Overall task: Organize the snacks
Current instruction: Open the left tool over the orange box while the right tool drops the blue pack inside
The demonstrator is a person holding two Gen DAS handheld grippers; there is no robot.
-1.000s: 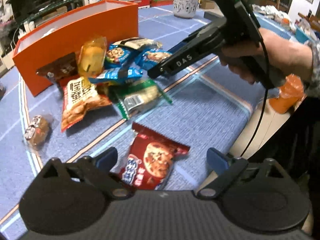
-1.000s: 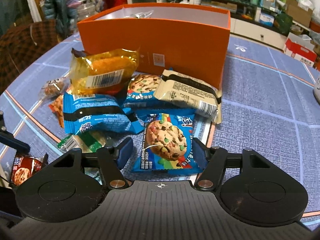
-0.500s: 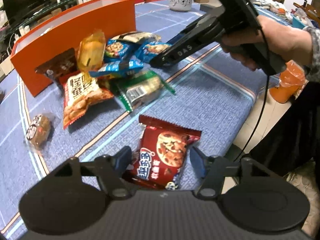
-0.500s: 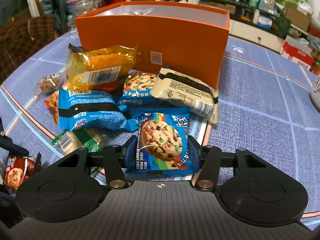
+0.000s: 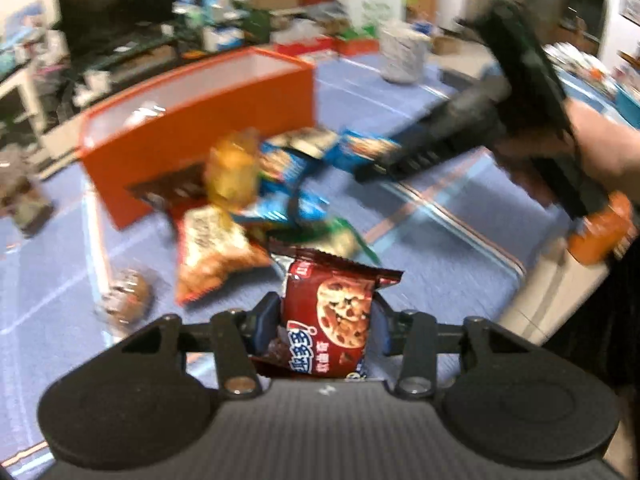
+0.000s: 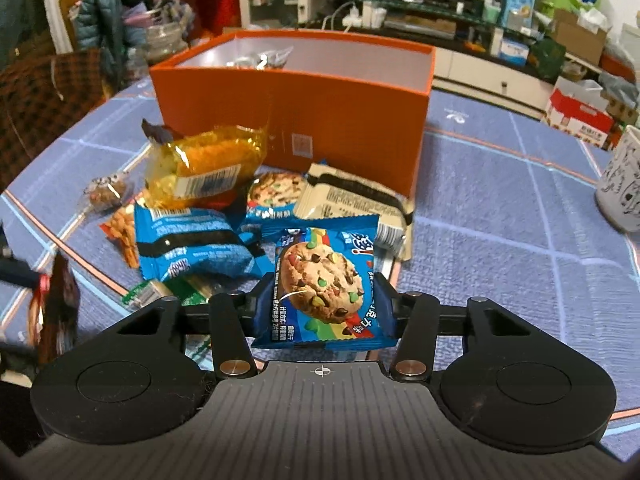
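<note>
- The left gripper [image 5: 326, 322] is clenched on a red cookie packet [image 5: 334, 320]; its jaws have just been closing, and the pads now press the packet's two sides, with the packet standing upright between them.
- The right gripper [image 6: 322, 306] grasps a blue cookie packet [image 6: 322, 284] in the same way — its jaws have just been closing too, and the packet sits pinched between the pads, its printed cookie facing the camera.
- In the left wrist view the right gripper [image 5: 364, 170] shows from the side, held in a person's hand [image 5: 600, 148], its tip at the far side of the snack pile with a blue packet at its fingers; the whole view is blurred.
- An open orange box [image 6: 292, 120] stands on the table [image 6: 500, 240], which is covered in a blue cloth with pale and orange lines. A few wrapped items lie inside the box near its back wall.
- The rest of the snacks lie heaped just in front of the box's near wall: a yellow packet [image 6: 204, 164] on top, a blue wrapper with a black band [image 6: 192, 248] below it, a cream packet with a black band [image 6: 352, 196] leaning near the box's right corner, and a green-edged packet [image 6: 168, 292] nearest the gripper.
- A small clear-wrapped brown sweet [image 6: 106, 194] lies apart, toward the table's left edge.
- A white patterned mug [image 6: 620, 184] stands well apart, at the right edge.
</note>
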